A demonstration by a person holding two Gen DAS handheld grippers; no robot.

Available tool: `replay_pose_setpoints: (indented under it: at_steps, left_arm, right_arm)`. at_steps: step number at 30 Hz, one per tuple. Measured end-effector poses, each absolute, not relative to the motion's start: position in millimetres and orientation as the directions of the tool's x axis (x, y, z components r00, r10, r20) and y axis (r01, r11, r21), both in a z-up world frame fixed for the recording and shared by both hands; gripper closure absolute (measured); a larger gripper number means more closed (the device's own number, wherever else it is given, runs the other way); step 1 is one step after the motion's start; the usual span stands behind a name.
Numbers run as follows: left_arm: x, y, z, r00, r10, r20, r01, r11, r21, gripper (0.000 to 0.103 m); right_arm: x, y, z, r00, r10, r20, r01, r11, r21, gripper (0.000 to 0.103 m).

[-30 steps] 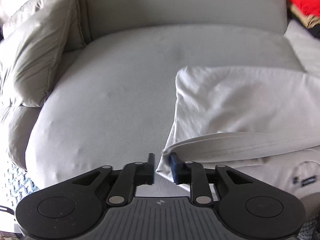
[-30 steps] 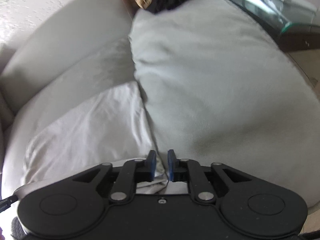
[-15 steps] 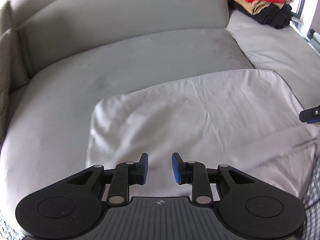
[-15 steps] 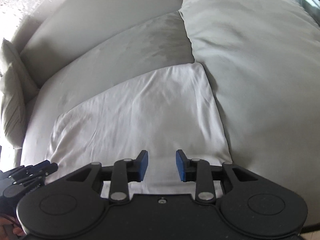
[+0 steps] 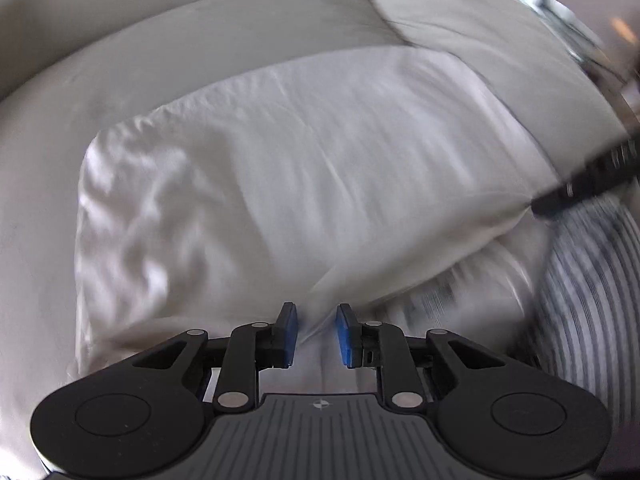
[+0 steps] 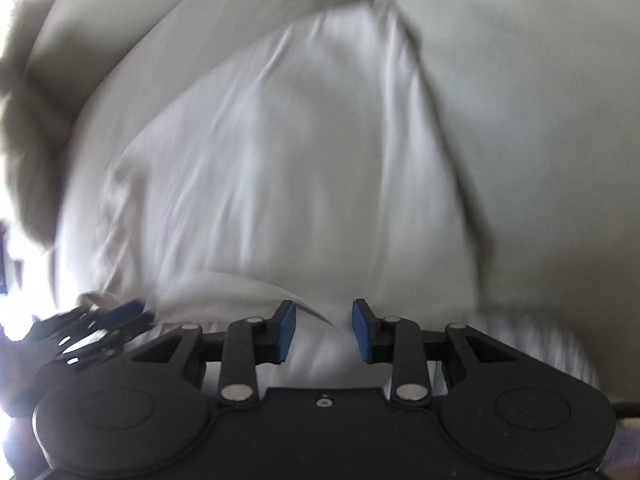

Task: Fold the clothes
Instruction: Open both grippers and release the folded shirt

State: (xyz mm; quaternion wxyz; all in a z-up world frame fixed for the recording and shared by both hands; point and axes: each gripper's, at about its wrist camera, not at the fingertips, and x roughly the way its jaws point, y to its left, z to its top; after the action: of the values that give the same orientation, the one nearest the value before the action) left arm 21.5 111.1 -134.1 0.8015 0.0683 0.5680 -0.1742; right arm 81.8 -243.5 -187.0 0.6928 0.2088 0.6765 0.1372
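Observation:
A white garment (image 5: 288,184) lies spread on the grey sofa seat (image 5: 120,64); it also fills the right wrist view (image 6: 280,184). My left gripper (image 5: 316,334) is open at its near edge, with a raised fold of cloth between the blue pads, which stand apart. My right gripper (image 6: 323,330) is open, with the near hem lying between its pads. The right gripper's tip (image 5: 580,188) shows at the garment's right corner in the left wrist view. The left gripper (image 6: 100,320) shows at lower left in the right wrist view. Both views are motion-blurred.
A second sofa cushion (image 5: 460,20) lies to the right of the seat (image 6: 540,80). A grey pillow (image 6: 28,140) sits at the left. A striped rug (image 5: 592,300) lies below the sofa's front edge. Something metal and glass (image 5: 560,12) stands at the far right.
Both grippers have dropped low to the garment's near edge, and cloth now lies between their pads. The right gripper opened wider. The stack of folded clothes has left both views.

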Motion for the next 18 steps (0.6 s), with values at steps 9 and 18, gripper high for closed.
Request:
replay_pose_setpoints:
  at_steps: [9,18]
  left_arm:
    - [-33,140,-114,0.509,-0.112,-0.853,0.148,0.988,-0.042,0.081]
    - [-24,110,-127,0.589,-0.106,-0.801,0.135,0.99,-0.031,0.078]
  right_arm:
    - [29,-247,-148,0.317,0.428,-0.846,0.056,0.882,0.468,0.07]
    - [26,-229,-164,0.392,0.463,-0.795,0.073,0.846,0.529,0.079]
